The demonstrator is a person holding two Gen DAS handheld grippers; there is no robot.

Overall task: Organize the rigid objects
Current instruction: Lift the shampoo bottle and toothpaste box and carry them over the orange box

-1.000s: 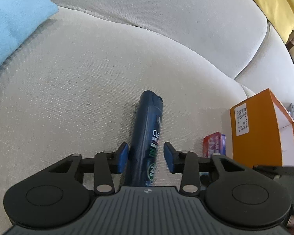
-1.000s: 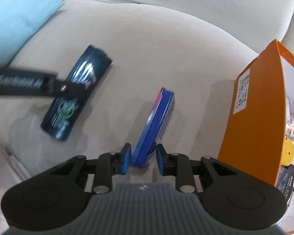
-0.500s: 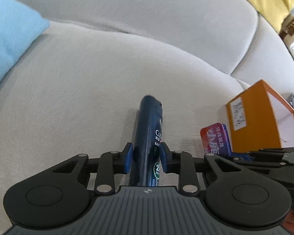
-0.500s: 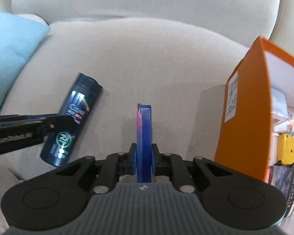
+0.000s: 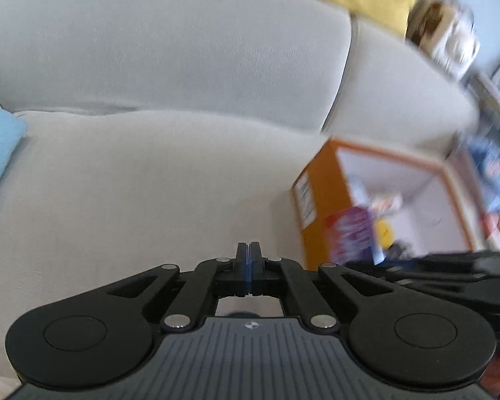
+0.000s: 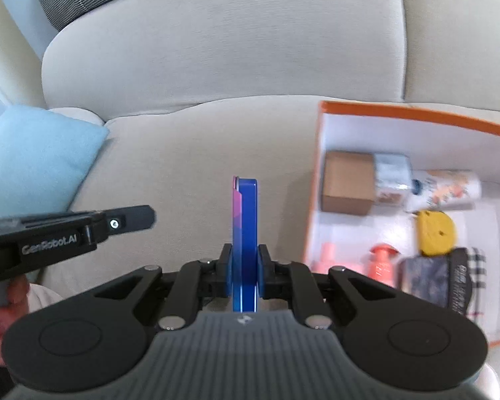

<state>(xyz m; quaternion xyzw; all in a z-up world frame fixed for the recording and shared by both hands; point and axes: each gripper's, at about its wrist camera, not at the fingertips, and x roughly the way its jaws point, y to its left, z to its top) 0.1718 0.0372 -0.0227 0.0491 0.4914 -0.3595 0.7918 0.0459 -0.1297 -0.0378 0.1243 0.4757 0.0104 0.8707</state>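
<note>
Two grippers hang over a pale sofa (image 6: 216,66). At the far left of the right wrist view, a light blue cushion (image 6: 40,160) leans against the seat. Below it a hand (image 6: 3,303) carries the left gripper (image 6: 146,216), which reaches in from the left edge. In its own view the left gripper (image 5: 249,253) has just been closing; its jaws now meet, with nothing showing between them.

At the centre of the right wrist view, the right gripper (image 6: 245,260) clamps a thin blue case (image 6: 245,213) edge-on. The case stands upright over the seat cushion, just left of the orange box (image 6: 416,113).

At the right, the box lies open. Inside it are a brown carton (image 6: 346,181), a white printed bottle (image 6: 446,190), a yellow thing (image 6: 435,233) and two coral bottles (image 6: 381,263).
</note>
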